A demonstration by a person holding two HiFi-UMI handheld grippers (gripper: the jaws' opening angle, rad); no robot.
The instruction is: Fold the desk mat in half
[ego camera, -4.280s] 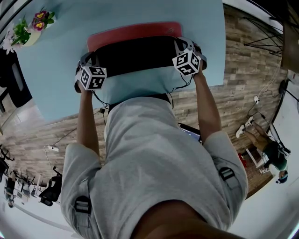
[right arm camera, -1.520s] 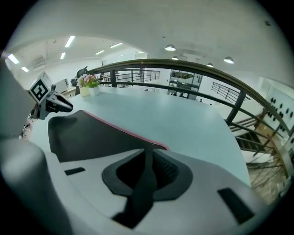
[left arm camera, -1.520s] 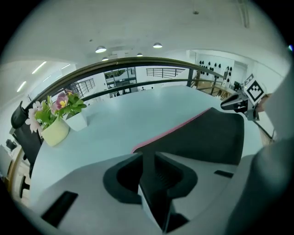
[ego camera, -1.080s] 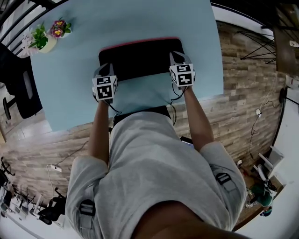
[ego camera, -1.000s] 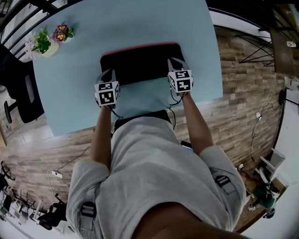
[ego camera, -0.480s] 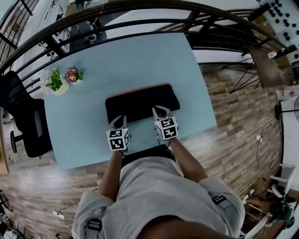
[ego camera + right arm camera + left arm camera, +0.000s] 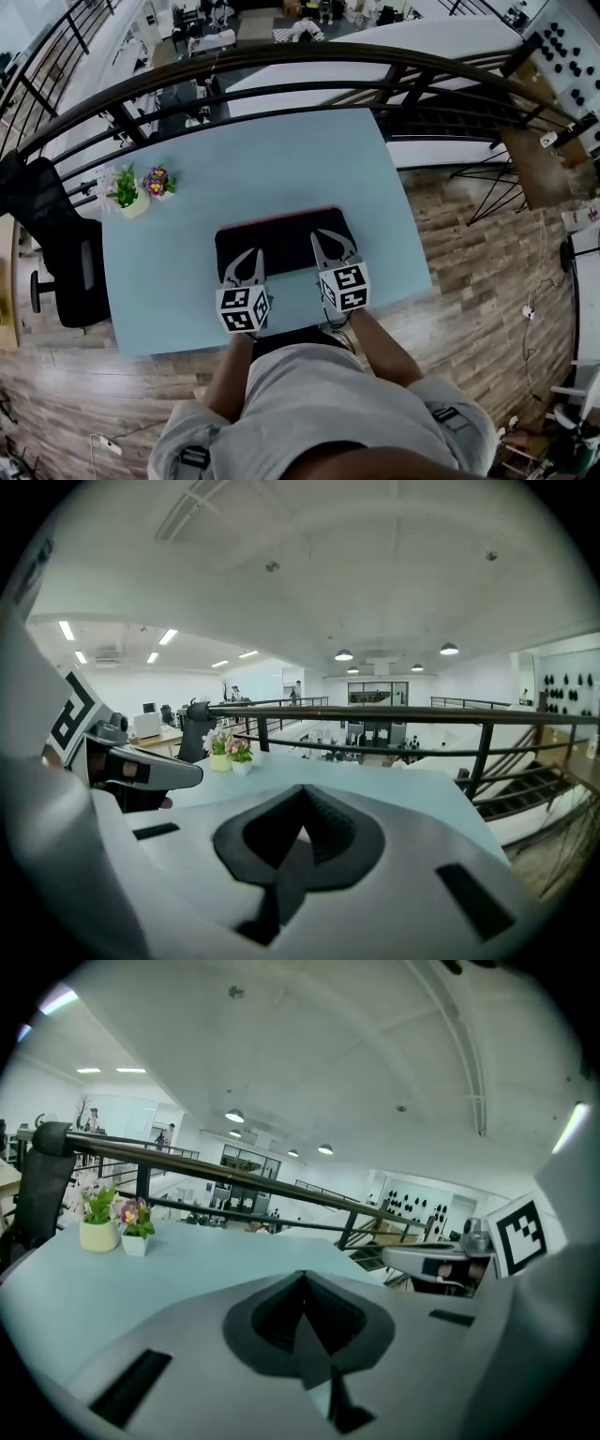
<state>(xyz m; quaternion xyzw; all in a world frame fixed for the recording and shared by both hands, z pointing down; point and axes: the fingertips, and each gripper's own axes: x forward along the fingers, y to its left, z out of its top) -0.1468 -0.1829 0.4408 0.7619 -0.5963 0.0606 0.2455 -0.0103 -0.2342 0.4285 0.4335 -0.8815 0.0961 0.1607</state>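
Observation:
The desk mat (image 7: 281,239) lies folded on the light blue table (image 7: 178,272), black side up, with a thin red edge along its far side. My left gripper (image 7: 251,253) is over the mat's near left edge and my right gripper (image 7: 317,236) is over its near right part. Both are shut with nothing between the jaws. In the left gripper view the left gripper (image 7: 305,1275) points level across the table, and the right gripper (image 7: 302,789) does the same in its own view. The mat does not show in either gripper view.
Two small flower pots (image 7: 138,192) stand at the table's far left. A black chair (image 7: 58,255) stands left of the table. A dark railing (image 7: 281,58) runs behind it. The table's right edge drops to wooden floor (image 7: 469,244).
The head view has pulled back and up, so the whole table shows. Both grippers have come closer together at the mat's near edge, still shut. The mat stays folded flat.

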